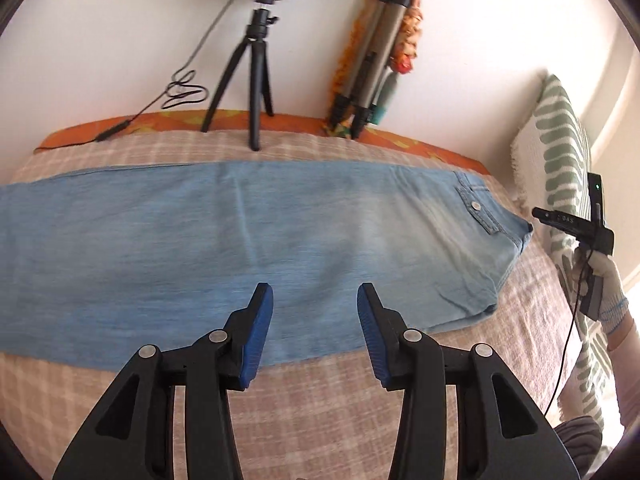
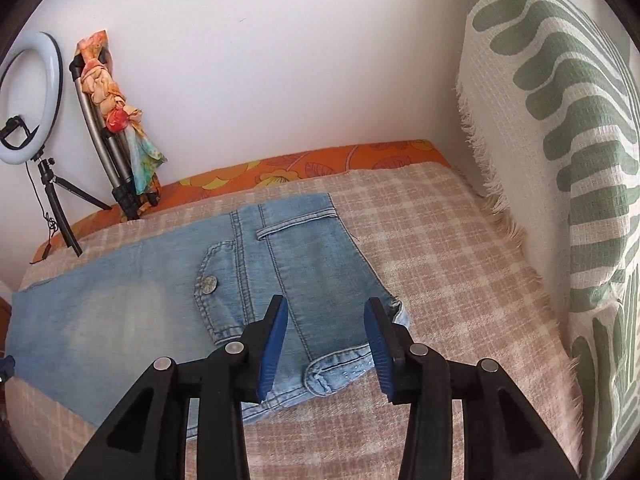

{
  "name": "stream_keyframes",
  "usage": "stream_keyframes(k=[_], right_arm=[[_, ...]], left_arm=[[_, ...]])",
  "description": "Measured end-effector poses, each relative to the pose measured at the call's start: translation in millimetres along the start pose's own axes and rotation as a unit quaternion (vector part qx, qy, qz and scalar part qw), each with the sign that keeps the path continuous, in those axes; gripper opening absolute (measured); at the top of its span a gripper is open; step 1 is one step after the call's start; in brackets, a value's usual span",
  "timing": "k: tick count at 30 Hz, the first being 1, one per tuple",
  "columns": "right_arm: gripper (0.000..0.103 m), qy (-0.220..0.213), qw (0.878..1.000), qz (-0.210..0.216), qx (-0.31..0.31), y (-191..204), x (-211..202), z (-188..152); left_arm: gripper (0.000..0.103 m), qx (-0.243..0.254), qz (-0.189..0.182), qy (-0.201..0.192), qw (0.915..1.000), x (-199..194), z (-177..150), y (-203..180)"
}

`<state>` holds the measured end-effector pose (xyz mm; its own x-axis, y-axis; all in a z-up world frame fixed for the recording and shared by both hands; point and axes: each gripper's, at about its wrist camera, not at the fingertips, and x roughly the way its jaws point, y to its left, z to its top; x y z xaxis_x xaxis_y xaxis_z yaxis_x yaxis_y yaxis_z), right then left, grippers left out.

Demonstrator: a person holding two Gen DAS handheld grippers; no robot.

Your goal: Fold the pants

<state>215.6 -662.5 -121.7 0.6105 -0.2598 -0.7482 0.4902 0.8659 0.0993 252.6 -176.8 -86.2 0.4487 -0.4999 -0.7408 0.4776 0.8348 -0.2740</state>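
Light blue denim pants (image 1: 240, 248) lie flat across the checked bed cover, folded lengthwise, waist to the right and legs running off to the left. My left gripper (image 1: 315, 300) is open and empty, hovering over the near edge of the pants' middle. My right gripper (image 2: 327, 316) is open and empty above the waistband end of the pants (image 2: 280, 280), near the buttoned back pocket (image 2: 218, 284). The right gripper also shows in the left wrist view (image 1: 576, 228), held in a gloved hand just off the waist.
A beige checked cover (image 1: 340, 408) tops an orange sheet (image 2: 320, 164). A ring light on a small tripod (image 1: 256, 92) and a folded tripod wrapped in a scarf (image 1: 376, 64) stand against the wall. A green-patterned cushion (image 2: 560, 140) stands at the right.
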Motion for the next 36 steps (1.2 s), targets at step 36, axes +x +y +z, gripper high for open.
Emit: stream_keyframes(k=[36], right_arm=[[0.06,-0.009,0.941,0.166,-0.296,384.3,-71.4,-77.2]], left_arm=[[0.043,-0.462,0.08,-0.142,0.8718,-90.4,-119.8,398.1]])
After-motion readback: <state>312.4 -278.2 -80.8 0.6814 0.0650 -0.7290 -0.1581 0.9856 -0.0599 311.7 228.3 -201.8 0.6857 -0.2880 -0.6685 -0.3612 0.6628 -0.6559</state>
